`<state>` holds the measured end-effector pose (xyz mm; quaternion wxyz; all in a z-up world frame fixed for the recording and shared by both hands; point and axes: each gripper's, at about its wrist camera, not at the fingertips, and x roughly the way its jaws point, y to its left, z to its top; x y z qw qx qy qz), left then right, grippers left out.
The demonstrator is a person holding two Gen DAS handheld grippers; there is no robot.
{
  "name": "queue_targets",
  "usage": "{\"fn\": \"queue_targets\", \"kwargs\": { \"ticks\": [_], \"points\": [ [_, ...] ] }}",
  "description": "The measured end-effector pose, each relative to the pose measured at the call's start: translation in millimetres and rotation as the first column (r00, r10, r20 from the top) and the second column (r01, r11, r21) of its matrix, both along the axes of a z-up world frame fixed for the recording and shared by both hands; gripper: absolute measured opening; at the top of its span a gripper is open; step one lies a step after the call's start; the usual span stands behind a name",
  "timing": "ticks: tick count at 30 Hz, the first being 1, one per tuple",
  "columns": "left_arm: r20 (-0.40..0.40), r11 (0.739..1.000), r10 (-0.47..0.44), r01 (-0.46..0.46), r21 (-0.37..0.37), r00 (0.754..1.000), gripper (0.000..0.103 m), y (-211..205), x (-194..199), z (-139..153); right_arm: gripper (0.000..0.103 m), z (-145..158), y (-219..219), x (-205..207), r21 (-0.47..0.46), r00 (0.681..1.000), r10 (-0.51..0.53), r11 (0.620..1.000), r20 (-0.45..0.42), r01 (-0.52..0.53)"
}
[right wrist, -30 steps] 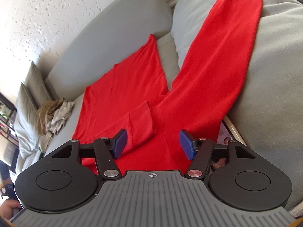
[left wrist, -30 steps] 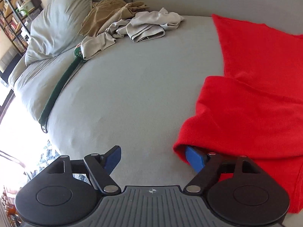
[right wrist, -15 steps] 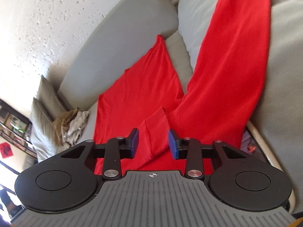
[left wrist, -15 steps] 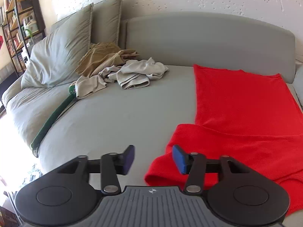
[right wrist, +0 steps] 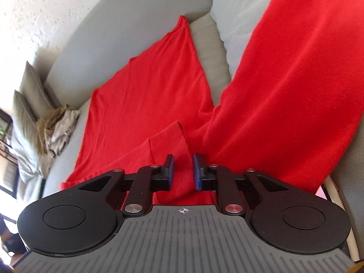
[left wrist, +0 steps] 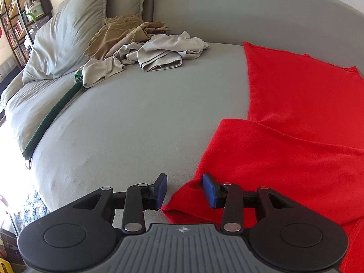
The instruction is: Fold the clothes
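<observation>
Left wrist view: my left gripper (left wrist: 184, 190), jaws apart, straddles the red garment (left wrist: 295, 136)'s folded corner; my right gripper (right wrist: 183, 170), narrowly parted, flanks red fabric; crumpled clothes (left wrist: 145, 45) at eleven o'clock.

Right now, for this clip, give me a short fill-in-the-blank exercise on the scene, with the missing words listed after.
1. The garment spread on the sofa is ____ in colour.
2. The left hand-held gripper has its fingers ____, a gap showing between the pads.
3. The heap of unfolded clothes lies beside the grey ____.
4. The right hand-held gripper points at the ____ garment.

Missing words: red; open; pillows; red
</observation>
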<state>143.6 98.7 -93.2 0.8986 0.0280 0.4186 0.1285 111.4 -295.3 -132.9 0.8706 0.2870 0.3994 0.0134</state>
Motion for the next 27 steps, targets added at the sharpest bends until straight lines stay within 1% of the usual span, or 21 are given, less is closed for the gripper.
{"fn": "queue_targets", "kwargs": {
  "ticks": [2,3,4,7,10,14,18,21,23,25,27],
  "points": [
    [0.031,1.000,-0.001,0.002,-0.017,1.000,0.040,0,-5,8,0.002,5,0,-4,-0.001,0.999,-0.016,1.000,0.035,0.016],
    [0.054,1.000,0.003,-0.002,-0.026,0.999,0.046,-1,-9,13,0.002,9,-1,-6,-0.010,0.998,-0.019,1.000,0.053,0.020],
    [0.077,0.999,0.007,-0.005,-0.034,0.997,0.048,-1,-13,18,0.002,14,-1,-8,-0.019,0.997,-0.022,1.000,0.071,0.023],
    [0.127,0.999,0.035,-0.032,-0.028,0.991,0.049,-1,-25,30,0.002,24,-2,-15,-0.042,0.993,-0.035,0.998,0.111,0.040],
    [0.137,0.998,0.055,-0.049,-0.046,0.989,0.049,3,-30,36,0.002,30,-2,-19,-0.075,0.991,-0.042,0.996,0.123,0.052],
    [0.121,0.999,0.049,-0.046,-0.023,0.991,0.049,0,-30,33,0.002,37,0,-25,-0.121,0.988,-0.056,0.990,0.141,0.073],
    [0.112,0.999,0.046,-0.044,-0.017,0.993,0.049,-1,-32,28,0.002,43,-6,-35,-0.131,0.983,-0.100,0.984,0.154,0.120],
    [0.111,0.999,0.045,-0.045,-0.004,0.993,0.049,-2,-33,26,0.002,44,-12,-41,-0.140,0.980,-0.130,0.978,0.149,0.151],
    [0.114,0.998,0.064,-0.064,-0.003,0.991,0.050,2,-33,26,0.002,42,-13,-41,-0.161,0.982,-0.144,0.973,0.127,0.163],
    [0.117,0.996,0.094,-0.093,-0.015,0.989,0.050,7,-32,27,0.002,39,-13,-38,-0.199,0.984,-0.154,0.965,0.094,0.170],
    [0.122,0.993,0.120,-0.116,-0.035,0.985,0.050,13,-31,28,0.004,34,-14,-35,-0.206,0.986,-0.160,0.965,0.041,0.165]
  ]
}}
